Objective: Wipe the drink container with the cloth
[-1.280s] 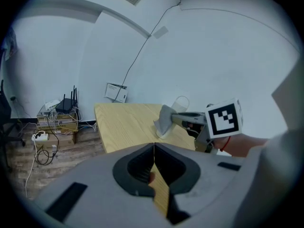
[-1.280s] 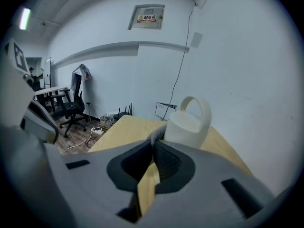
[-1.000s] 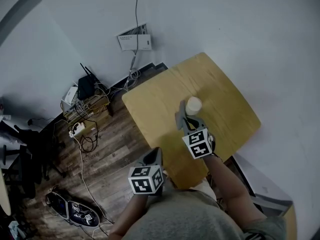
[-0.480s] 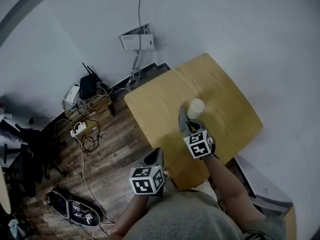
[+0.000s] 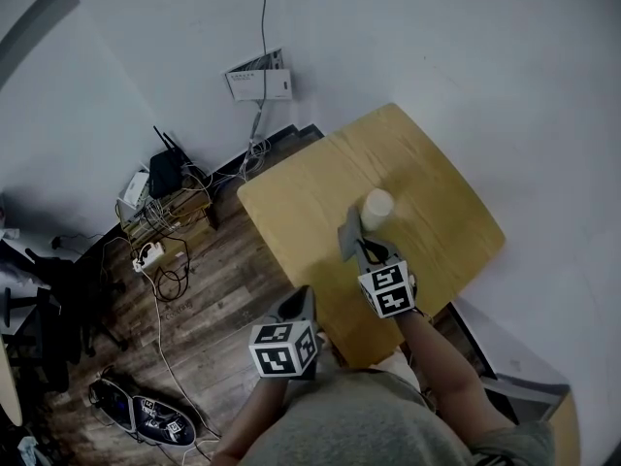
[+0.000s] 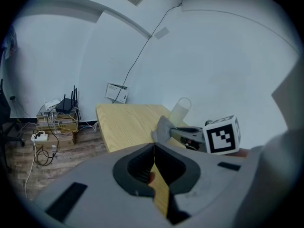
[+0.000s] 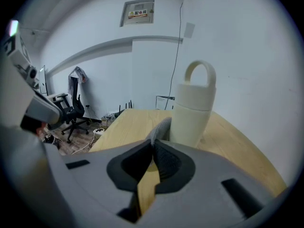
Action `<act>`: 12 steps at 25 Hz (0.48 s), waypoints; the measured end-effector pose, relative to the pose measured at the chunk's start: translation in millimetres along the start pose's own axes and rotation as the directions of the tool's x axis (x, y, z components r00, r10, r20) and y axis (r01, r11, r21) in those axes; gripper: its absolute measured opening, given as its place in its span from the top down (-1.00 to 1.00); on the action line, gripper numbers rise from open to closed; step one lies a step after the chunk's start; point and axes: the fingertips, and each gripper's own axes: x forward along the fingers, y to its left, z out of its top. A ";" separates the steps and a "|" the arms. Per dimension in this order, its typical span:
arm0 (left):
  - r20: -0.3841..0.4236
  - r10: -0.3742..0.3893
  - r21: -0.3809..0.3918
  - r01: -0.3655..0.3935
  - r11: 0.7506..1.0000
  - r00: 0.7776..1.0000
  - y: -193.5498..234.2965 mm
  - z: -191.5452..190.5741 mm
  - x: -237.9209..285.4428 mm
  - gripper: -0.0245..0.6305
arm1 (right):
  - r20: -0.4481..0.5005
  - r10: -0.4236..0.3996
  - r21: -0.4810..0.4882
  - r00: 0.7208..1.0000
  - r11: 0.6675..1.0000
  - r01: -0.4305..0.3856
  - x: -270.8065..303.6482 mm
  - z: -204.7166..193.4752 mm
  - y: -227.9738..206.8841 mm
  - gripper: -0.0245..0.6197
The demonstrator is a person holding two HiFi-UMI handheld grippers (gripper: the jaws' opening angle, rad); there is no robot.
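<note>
1. Drink container [image 5: 376, 209]: cream, with a loop handle on the lid; stands upright near the middle of the wooden table [image 5: 437, 178], within easy reach for wiping.
2. Right gripper [image 5: 351, 241]: clenched on a fold of grey cloth [image 5: 345, 231]; holds it low at the container's 8 o'clock side, seemingly touching the wall. Likely mid-wipe.
3. Left gripper [image 5: 302, 299]: jaws pressed together on nothing; hangs just off the table's edge, at 7 o'clock from the container and apart from the work. Probably idle because the container stands unaided.
4. Risk, as a judgement: could tip the tall, unbraced container with a sideways push.
</note>
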 end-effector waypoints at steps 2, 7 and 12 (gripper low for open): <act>0.003 -0.009 0.005 0.009 1.000 1.000 -0.8 0.1 -1.8 0.92 | 0.032 -0.006 0.016 0.999 1.000 0.006 -13.0 5.6 4.3 0.90; 0.016 -0.033 0.024 0.032 0.999 0.999 -2.9 3.7 -9.2 0.92 | 0.109 -0.027 0.080 0.994 0.997 0.019 -50.9 20.7 15.9 0.90; 0.027 -0.059 0.046 0.058 0.997 0.998 -8.1 4.5 -16.7 0.92 | 0.164 -0.056 0.137 0.985 0.990 0.034 -86.7 26.5 22.7 0.90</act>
